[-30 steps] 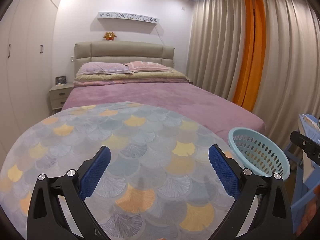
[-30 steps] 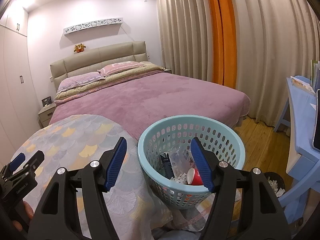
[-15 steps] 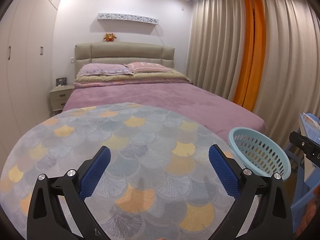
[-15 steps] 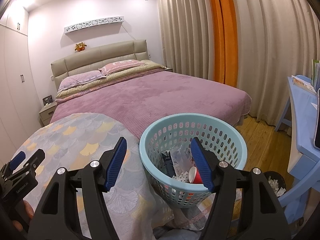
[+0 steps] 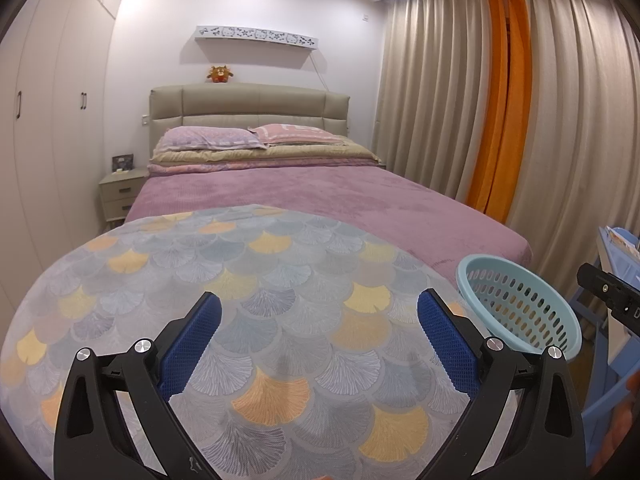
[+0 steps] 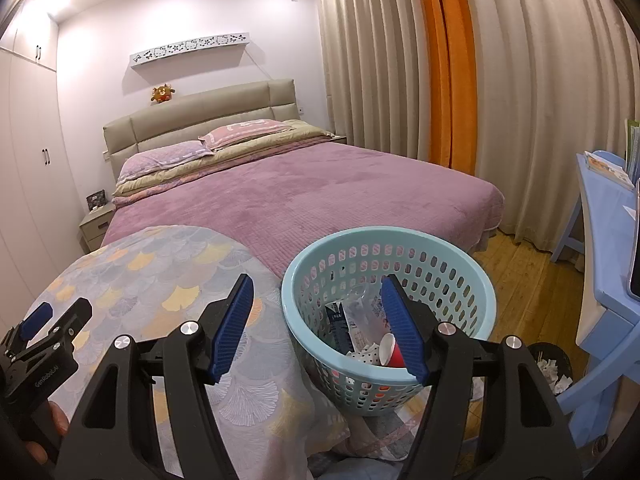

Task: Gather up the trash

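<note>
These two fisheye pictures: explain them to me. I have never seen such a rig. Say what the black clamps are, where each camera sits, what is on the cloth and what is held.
A person holds a two-finger gripper in each hand; a camera on each looks forward along its blue-padded fingers. One view shows the left gripper open over the patterned cloth, where no trash shows. The other shows the right gripper open, holding nothing, at the blue basket. In it lie a red cup, a plastic bottle and wrappers. Behind is a purple bed.
</note>
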{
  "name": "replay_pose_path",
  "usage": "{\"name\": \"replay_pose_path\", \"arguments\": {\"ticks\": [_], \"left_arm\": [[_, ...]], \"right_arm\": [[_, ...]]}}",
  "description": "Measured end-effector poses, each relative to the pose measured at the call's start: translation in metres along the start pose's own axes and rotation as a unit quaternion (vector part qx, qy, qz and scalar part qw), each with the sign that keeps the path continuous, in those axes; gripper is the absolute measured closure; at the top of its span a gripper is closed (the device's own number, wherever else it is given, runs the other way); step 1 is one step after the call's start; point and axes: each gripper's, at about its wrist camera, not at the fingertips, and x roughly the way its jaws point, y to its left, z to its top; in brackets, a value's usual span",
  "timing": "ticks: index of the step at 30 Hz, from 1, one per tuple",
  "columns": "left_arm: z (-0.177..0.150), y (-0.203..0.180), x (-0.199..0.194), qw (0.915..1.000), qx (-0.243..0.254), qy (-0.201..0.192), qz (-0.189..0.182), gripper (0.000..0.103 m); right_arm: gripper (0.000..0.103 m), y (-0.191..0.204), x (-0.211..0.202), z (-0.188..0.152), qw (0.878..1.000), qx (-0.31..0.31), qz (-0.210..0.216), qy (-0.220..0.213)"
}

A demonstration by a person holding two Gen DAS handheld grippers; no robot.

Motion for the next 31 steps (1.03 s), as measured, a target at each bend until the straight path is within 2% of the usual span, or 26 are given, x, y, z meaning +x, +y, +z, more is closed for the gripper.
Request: {"name": "replay_pose_path", "arguments": {"ticks": [6, 13, 16, 18, 26, 31], "left_arm": [[0.000, 0.001, 0.000, 1.0000, 0.000, -0.001, 0.001, 0.008], [0.004, -0.007, -0.004, 0.9994, 0.005, -0.015, 0.029, 0.008], [0.007, -0.015, -0.006, 0.9970, 0.019, -0.029, 0.070, 0.008], [0.008, -0.017, -0.009, 0.9959, 0.024, -0.033, 0.080, 0.008], [0.011, -0.004, -0.026, 0.9981, 0.011, -0.017, 0.059, 0.007], [0.012, 0.013, -0.045, 0.9969, -0.010, -0.024, 0.074, 0.007]], "right_arm": [[0.040, 0.000, 0.001, 0.003, 1.000, -0.003, 0.003, 0.002], [0.040, -0.001, 0.001, 0.005, 1.000, -0.001, 0.002, 0.002], [0.040, -0.001, 0.000, 0.007, 1.000, 0.001, 0.005, 0.003], [0.040, 0.003, 0.000, 0.007, 1.000, -0.003, 0.008, 0.007], [0.040, 0.012, -0.007, 0.011, 1.000, -0.017, 0.018, 0.000], [0.040, 0.019, -0.008, 0.012, 0.999, -0.024, 0.024, -0.001]]}}
